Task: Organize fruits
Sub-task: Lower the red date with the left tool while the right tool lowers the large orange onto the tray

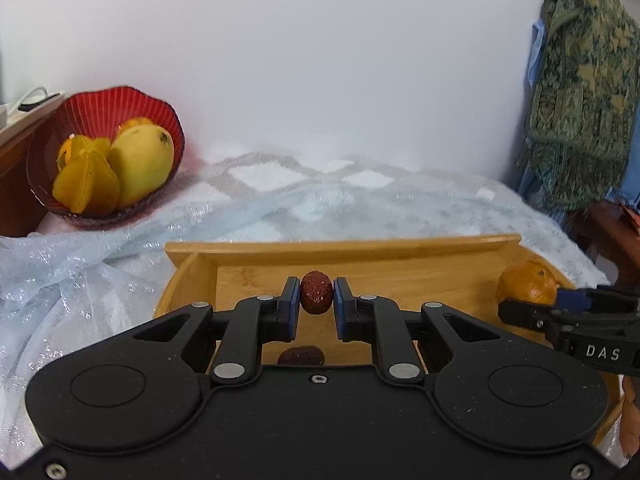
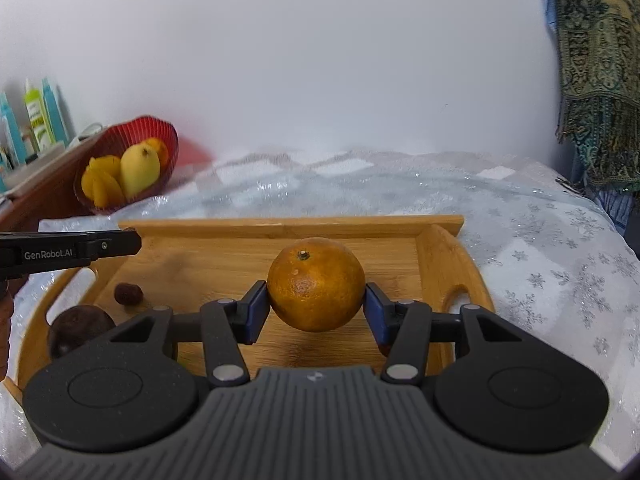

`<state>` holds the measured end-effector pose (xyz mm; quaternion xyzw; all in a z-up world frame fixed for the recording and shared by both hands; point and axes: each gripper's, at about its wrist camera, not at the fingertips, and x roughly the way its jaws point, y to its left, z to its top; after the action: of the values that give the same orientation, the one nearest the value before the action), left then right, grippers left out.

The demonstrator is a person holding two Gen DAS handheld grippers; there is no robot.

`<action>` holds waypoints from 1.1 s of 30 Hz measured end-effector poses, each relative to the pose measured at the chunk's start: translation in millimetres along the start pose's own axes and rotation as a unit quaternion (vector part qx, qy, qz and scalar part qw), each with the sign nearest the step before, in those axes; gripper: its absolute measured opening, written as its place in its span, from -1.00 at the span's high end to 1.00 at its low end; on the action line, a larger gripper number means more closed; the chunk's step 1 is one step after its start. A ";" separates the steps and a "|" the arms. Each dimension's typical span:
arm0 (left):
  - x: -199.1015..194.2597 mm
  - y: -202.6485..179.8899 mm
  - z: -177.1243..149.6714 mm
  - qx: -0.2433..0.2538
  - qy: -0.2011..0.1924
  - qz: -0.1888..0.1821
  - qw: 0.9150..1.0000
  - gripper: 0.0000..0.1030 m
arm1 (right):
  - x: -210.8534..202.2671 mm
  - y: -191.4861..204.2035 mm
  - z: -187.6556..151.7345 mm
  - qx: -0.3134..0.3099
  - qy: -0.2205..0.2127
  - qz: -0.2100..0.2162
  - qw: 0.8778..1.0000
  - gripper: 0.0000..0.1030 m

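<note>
My left gripper (image 1: pixel 316 298) is shut on a small red-brown date (image 1: pixel 316 292) and holds it above the wooden tray (image 1: pixel 360 248). A second date (image 1: pixel 301 357) lies on the tray below; it also shows in the right wrist view (image 2: pixel 128 294). My right gripper (image 2: pixel 316 300) is shut on an orange mandarin (image 2: pixel 316 284) above the tray (image 2: pixel 288 226). The mandarin also shows in the left wrist view (image 1: pixel 527 282). A dark round fruit (image 2: pixel 78 330) lies at the tray's left end. A red bowl (image 1: pixel 96 106) at the back left holds a mango (image 1: pixel 142 164) and a starfruit (image 1: pixel 86 188).
The tray rests on a table covered with shiny white-blue cloth (image 2: pixel 540 240). A white wall stands behind. A patterned green fabric (image 1: pixel 584 80) hangs at the right. A wooden shelf (image 2: pixel 48 184) with bottles (image 2: pixel 38 120) stands at the left beside the bowl.
</note>
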<state>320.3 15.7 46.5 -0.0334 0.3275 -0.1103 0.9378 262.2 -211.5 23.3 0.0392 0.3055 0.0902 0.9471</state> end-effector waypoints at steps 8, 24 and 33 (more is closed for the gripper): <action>16.5 1.4 -5.1 0.001 0.025 0.013 1.000 0.69 | 14.2 7.0 -1.6 -0.019 0.019 -0.003 1.000 -0.06; 25.6 0.5 -11.9 0.004 0.043 0.027 0.999 0.68 | 19.6 7.9 -3.3 -0.018 0.023 -0.005 1.000 -0.07; 25.6 -0.4 -11.6 0.006 0.043 0.028 0.999 0.68 | 19.6 8.2 -3.1 -0.017 0.022 -0.005 1.000 -0.08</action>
<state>332.5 9.5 21.9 -0.0138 0.3676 -0.0871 0.9258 274.9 -199.6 10.6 0.0196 0.3249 0.0914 0.9411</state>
